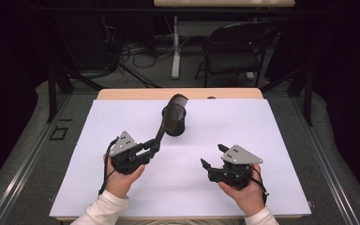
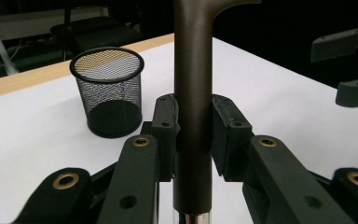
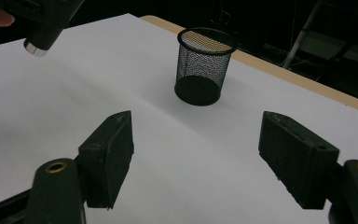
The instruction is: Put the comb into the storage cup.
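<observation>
My left gripper (image 1: 153,147) (image 2: 193,121) is shut on the dark brown handle of a brush (image 1: 161,131) (image 2: 193,70). The handle slants up and away, and its toothed head (image 1: 179,99) hangs over the black mesh cup (image 1: 174,123) (image 2: 108,93) (image 3: 203,65). The cup stands upright at the middle back of the white sheet (image 1: 215,126), with nothing visible inside. The handle's chrome end (image 3: 36,44) shows at the top left of the right gripper view. My right gripper (image 1: 212,155) (image 3: 196,149) is open over bare sheet, nothing between its jaws.
The white sheet covers most of a wooden table, whose far edge (image 1: 136,93) shows behind the cup. Beyond the table stand a folding chair (image 1: 234,47) and a white table leg (image 1: 175,51) among floor cables. The right gripper's jaws (image 2: 354,70) appear at the left gripper view's right edge.
</observation>
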Demonstrator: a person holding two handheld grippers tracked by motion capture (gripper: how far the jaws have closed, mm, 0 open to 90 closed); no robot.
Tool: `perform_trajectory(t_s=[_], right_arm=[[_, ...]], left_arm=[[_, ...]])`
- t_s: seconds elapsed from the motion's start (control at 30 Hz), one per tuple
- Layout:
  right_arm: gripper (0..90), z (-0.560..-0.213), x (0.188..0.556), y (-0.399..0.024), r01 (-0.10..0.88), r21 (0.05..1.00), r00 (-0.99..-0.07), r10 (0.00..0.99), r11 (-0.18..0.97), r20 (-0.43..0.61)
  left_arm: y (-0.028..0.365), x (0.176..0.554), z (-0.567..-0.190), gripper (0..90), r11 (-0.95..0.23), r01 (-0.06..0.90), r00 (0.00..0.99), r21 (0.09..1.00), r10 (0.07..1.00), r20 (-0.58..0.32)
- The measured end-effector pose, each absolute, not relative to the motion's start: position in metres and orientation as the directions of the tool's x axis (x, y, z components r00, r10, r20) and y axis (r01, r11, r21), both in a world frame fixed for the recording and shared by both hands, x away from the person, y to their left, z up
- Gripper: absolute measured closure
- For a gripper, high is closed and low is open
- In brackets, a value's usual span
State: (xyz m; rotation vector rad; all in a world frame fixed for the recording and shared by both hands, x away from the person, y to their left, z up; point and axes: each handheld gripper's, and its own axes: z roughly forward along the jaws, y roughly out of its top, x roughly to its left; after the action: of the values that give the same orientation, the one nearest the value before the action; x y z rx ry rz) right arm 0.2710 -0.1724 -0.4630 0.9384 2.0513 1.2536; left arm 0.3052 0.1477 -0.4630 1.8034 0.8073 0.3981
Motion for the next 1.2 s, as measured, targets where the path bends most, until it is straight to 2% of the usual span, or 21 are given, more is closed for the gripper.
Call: perform_trajectory(t_s=[0.33, 0.4, 0.7, 0.8, 0.97, 1.2], right_arm=[[28.8, -0.442, 0.296, -0.159, 0.319, 0.885, -0.622, 0.779, 0.339, -0.074], [32.0, -0.438, 0.300, -0.157, 0.316, 0.890, -0.630, 0.774, 0.329, -0.062], [32.8, -0.411, 0.315, -0.150, 0.301, 0.908, -0.623, 0.781, 0.290, -0.044], [36.6, -0.405, 0.319, -0.149, 0.306, 0.913, -0.634, 0.773, 0.271, -0.017], [38.4, -0.405, 0.318, -0.152, 0.294, 0.920, -0.616, 0.788, 0.258, -0.025], [40.5, -0.414, 0.320, -0.158, 0.316, 0.921, -0.617, 0.786, 0.229, 0.016]], left_arm=[[0.149, 0.307, -0.464, 72.9, -0.195, 0.340, 0.710, 0.920, 0.694, -0.115], [0.150, 0.307, -0.464, 72.9, -0.193, 0.338, 0.711, 0.921, 0.694, -0.115], [0.152, 0.307, -0.463, 72.9, -0.182, 0.332, 0.707, 0.926, 0.697, -0.116], [0.152, 0.306, -0.463, 72.9, -0.181, 0.327, 0.707, 0.928, 0.698, -0.113], [0.152, 0.306, -0.464, 72.9, -0.178, 0.320, 0.708, 0.930, 0.698, -0.110], [0.151, 0.305, -0.466, 72.9, -0.175, 0.310, 0.705, 0.934, 0.702, -0.103]])
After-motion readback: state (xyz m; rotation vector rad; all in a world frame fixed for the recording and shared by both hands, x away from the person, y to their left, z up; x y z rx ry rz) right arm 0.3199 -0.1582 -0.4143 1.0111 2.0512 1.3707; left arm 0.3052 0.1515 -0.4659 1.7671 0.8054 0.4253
